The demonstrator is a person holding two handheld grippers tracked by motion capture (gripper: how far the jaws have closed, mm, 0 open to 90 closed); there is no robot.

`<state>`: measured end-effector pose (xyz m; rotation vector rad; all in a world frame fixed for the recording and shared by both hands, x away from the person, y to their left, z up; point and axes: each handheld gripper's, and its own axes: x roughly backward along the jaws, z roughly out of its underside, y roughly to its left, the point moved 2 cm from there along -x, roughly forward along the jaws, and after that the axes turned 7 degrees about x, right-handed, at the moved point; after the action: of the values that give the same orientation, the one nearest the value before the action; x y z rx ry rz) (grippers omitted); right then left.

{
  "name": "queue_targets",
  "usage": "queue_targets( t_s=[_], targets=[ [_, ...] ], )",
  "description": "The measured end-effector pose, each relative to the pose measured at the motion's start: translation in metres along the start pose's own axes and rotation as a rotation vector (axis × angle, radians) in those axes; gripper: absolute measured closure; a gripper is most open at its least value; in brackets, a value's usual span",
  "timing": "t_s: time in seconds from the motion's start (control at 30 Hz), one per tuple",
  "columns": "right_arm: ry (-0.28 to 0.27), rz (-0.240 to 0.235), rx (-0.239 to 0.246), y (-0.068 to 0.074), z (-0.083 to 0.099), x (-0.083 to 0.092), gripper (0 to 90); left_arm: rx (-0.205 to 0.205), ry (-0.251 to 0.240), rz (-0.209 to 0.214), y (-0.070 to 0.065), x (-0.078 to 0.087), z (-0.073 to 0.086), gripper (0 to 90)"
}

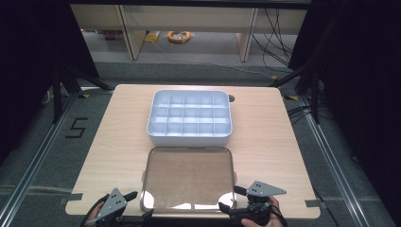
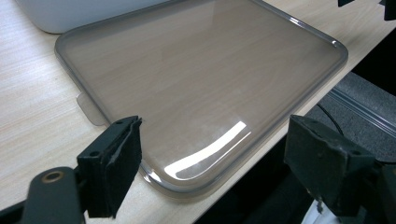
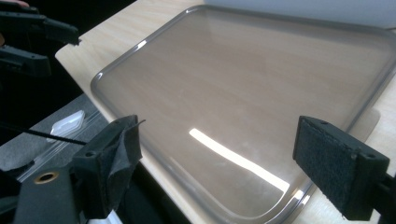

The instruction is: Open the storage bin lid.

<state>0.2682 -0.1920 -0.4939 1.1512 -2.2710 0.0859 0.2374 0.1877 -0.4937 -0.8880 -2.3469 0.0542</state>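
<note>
Lid (image 1: 188,177): clear, flat on table (image 1: 279,142), just before divided box (image 1: 190,118).
Left gripper (image 1: 130,202): jaws wide, at lid's near-left corner, holding nothing.
Right gripper (image 1: 232,198): jaws wide, at near-right corner, holding nothing.

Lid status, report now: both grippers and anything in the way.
Left gripper open at the lid's near left corner. Right gripper open at its near right corner. Lid flat on the table, in front of the divided box. Nothing in the way.
</note>
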Motion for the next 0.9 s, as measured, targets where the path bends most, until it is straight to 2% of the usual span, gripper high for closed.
queue_targets(
  t_s=[0.03,0.07,0.1,0.13,0.17,0.2,0.23,0.27,0.3,0.37,0.4,0.43,0.47,0.53,0.57,0.6,0.63,0.67,0.7,0.77,0.9],
  targets=[
    [-0.002,-0.006,-0.006,0.002,0.001,0.000,16.0,0.005,-0.002,0.006,0.000,0.000,0.001,18.5],
    [0.006,0.007,0.018,0.001,0.002,0.000,16.0,-0.006,0.002,0.005,0.000,0.001,0.001,18.5],
    [-0.005,-0.009,0.001,0.003,0.002,0.001,16.0,-0.009,0.009,-0.004,0.000,0.001,0.001,18.5],
    [-0.008,-0.009,-0.010,0.005,0.003,0.000,16.0,-0.003,0.003,0.009,-0.001,0.001,0.002,18.5],
    [-0.003,-0.010,-0.012,0.006,0.004,0.002,16.0,-0.002,0.006,0.004,-0.002,0.001,0.003,18.5],
    [0.005,-0.001,-0.011,0.007,0.005,0.002,16.0,-0.025,0.006,0.012,-0.001,0.001,0.003,18.5],
    [-0.012,-0.010,0.007,0.006,0.006,0.002,16.0,-0.013,0.010,0.007,-0.002,0.001,0.003,18.5],
    [-0.002,-0.014,-0.014,0.008,0.007,0.004,16.0,-0.003,0.012,0.010,-0.003,0.001,0.004,18.5],
    [0.002,0.006,0.017,0.006,0.008,0.004,16.0,0.001,0.006,0.013,-0.003,0.001,0.004,18.5],
    [-0.001,0.000,0.002,0.009,0.010,0.005,16.1,-0.002,0.007,0.010,-0.004,0.001,0.005,18.5],
    [0.016,0.017,0.023,0.007,0.011,0.007,16.0,-0.020,0.014,0.006,-0.003,0.002,0.005,18.5],
    [0.019,0.012,-0.007,0.011,0.012,0.007,16.1,-0.017,0.012,0.007,-0.004,0.002,0.005,18.5],
    [0.009,-0.007,0.018,0.010,0.013,0.007,16.1,0.007,0.009,0.006,-0.005,0.002,0.006,18.5],
    [0.017,-0.005,0.022,0.011,0.015,0.008,16.1,0.009,0.005,0.015,-0.005,0.001,0.006,18.6],
    [0.031,0.010,0.017,0.012,0.016,0.010,16.1,0.005,0.009,0.014,-0.005,0.001,0.006,18.5],
    [0.024,0.004,-0.002,0.014,0.017,0.009,16.1,0.002,0.010,0.011,-0.004,0.002,0.006,18.5],
    [0.034,0.012,0.013,0.014,0.017,0.010,16.1,-0.021,0.011,0.016,-0.003,0.001,0.006,18.5],
    [0.034,0.006,0.008,0.014,0.017,0.010,16.1,-0.010,0.011,0.014,-0.003,0.001,0.006,18.5],
    [0.028,0.016,0.044,0.011,0.018,0.009,16.1,0.009,0.011,0.006,-0.004,0.002,0.006,18.5],
    [0.030,0.017,0.047,0.011,0.018,0.009,16.1,-0.009,0.013,0.007,-0.003,0.002,0.006,18.5],
    [0.030,0.018,0.041,0.011,0.018,0.009,16.1,-0.007,0.013,0.010,-0.002,0.002,0.006,18.6]
  ],
)
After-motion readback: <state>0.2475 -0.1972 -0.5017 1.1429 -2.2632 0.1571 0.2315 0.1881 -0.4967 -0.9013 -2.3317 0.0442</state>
